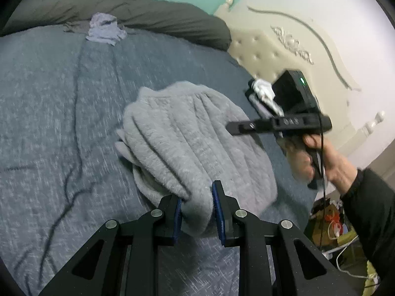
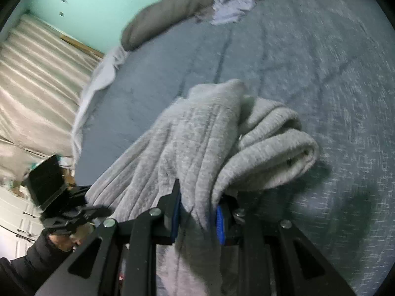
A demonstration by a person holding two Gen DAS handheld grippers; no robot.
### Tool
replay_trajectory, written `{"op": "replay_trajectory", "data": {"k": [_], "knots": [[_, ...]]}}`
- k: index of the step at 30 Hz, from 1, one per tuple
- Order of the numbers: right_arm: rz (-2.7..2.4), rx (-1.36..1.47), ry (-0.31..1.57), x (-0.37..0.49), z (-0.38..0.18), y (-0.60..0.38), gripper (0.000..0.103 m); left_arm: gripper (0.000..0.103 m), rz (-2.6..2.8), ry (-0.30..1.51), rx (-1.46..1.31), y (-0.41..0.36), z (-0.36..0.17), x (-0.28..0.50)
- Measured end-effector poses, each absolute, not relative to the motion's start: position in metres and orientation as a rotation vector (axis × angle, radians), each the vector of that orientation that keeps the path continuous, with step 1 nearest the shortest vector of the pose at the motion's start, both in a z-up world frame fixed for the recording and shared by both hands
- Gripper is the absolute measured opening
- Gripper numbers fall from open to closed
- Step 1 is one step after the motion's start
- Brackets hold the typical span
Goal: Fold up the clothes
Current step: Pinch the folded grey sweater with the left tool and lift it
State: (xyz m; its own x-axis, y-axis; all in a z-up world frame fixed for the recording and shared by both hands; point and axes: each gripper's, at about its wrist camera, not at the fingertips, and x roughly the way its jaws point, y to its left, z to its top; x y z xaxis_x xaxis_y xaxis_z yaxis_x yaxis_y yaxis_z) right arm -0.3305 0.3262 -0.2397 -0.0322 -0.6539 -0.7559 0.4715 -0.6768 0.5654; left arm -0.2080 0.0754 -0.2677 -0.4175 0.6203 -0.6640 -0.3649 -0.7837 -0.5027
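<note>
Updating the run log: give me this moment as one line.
task: fold clothes | left tool: shut on grey fleece garment | right tool: shut on same garment | surface: blue-grey bedspread

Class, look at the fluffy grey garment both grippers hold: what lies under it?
Under the grey garment lies the blue-grey bedspread, visible all round it. The patch directly beneath is covered, so anything there cannot be seen.

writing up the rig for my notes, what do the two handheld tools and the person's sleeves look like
Both tools are matte black with angular arms, triangular cut-outs and silver pivot bolts. The left tool and right tool carry ribbed blue pads inside the fingers. Seen from the side, the right one has a boxy black module with a green light and a black cable. Sleeves are black.
</note>
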Motion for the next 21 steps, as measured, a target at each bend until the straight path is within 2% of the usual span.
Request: {"op": "replay_trajectory", "data": {"k": [8,11,13,14,15,18,21], "knots": [[-1.879,1.572,-0.162,-0.331,-0.271,0.33,0.024,0.024,2.2,-0.405,-1.3,0.073,-0.288,-0.217],[-1.893,1.587,-0.139,-0.332,-0.273,0.327,0.029,0.026,2.236,-0.425,-1.305,0.062,-0.278,-0.22],[-1.898,1.602,-0.14,-0.332,-0.274,0.328,0.029,0.036,2.267,-0.464,-1.301,0.052,-0.274,-0.223],[-1.899,1.608,-0.144,-0.331,-0.273,0.329,0.032,0.047,2.278,-0.482,-1.303,0.047,-0.272,-0.227],[-1.898,1.607,-0.147,-0.331,-0.272,0.329,0.033,0.053,2.28,-0.494,-1.312,0.046,-0.271,-0.233],[-1.917,1.611,-0.15,-0.329,-0.267,0.33,0.042,0.053,2.255,-0.481,-1.348,0.05,-0.276,-0.247],[-1.937,1.621,-0.163,-0.326,-0.263,0.336,0.042,0.052,2.244,-0.425,-1.406,0.059,-0.291,-0.251]]}}
